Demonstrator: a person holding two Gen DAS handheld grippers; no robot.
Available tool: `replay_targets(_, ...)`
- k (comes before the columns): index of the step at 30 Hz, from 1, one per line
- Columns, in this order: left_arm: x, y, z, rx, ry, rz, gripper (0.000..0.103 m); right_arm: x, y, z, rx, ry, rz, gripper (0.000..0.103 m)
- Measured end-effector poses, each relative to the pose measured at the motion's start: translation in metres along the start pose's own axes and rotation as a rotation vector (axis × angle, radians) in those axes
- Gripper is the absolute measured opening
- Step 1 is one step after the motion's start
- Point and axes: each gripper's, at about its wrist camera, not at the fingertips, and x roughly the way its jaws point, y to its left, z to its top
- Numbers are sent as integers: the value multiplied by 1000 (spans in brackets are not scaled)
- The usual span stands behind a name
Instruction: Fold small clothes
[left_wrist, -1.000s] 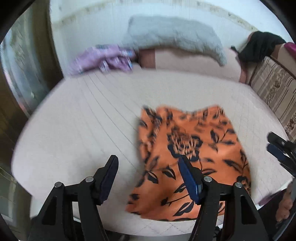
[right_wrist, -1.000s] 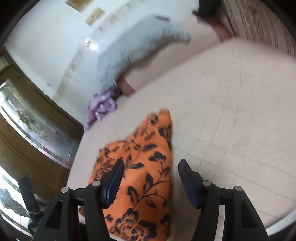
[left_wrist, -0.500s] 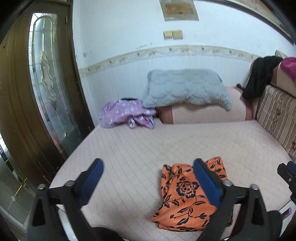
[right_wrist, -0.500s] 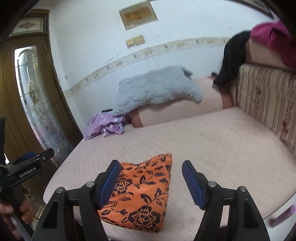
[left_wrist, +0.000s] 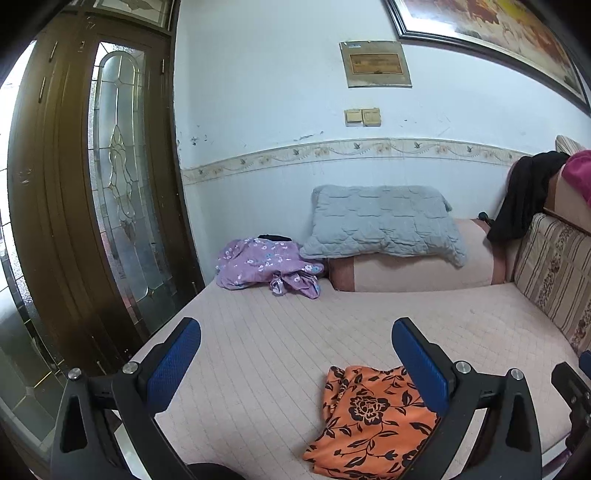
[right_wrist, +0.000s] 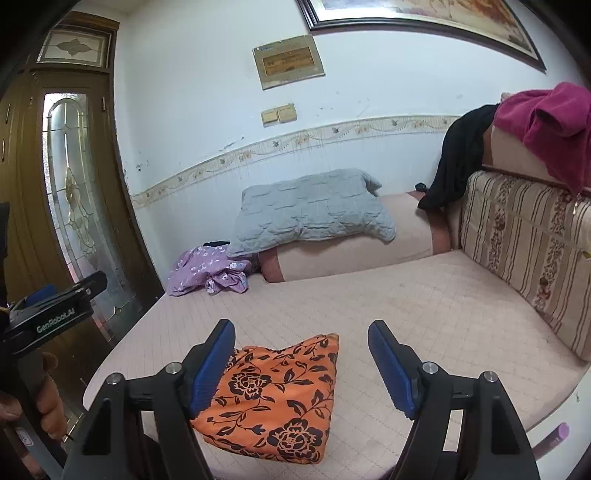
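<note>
Orange floral garment (right_wrist: 275, 400): folded, lying near front edge of bed (right_wrist: 424, 314). Left gripper (left_wrist: 295, 363): jaws just opened wide, nothing between. Right gripper (right_wrist: 301, 363): jaws just opened further, empty, above garment. Purple floral clothing (left_wrist: 264, 266): crumpled beside grey pillow (left_wrist: 384, 225).

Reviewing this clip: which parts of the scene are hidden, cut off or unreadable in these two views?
- Orange floral garment: in the left wrist view its right side sits behind a finger of the left hand-held gripper; its fold layers are not visible.
- Dark item behind the purple garment: mostly covered, unidentifiable.
- Wall plaque: right wrist view, text too small.
- Purple object: cut off at the lens edge.
</note>
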Motion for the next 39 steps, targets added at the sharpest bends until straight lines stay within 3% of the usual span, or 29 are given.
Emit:
replay_targets(21, 6, 15, -9, 3, 20, 52, 103, 11, 33, -14, -99, 34, -26, 79)
replay_targets(39, 9, 40, -12, -28, 23, 74, 103, 21, 64, -2, -169, 27, -64, 79)
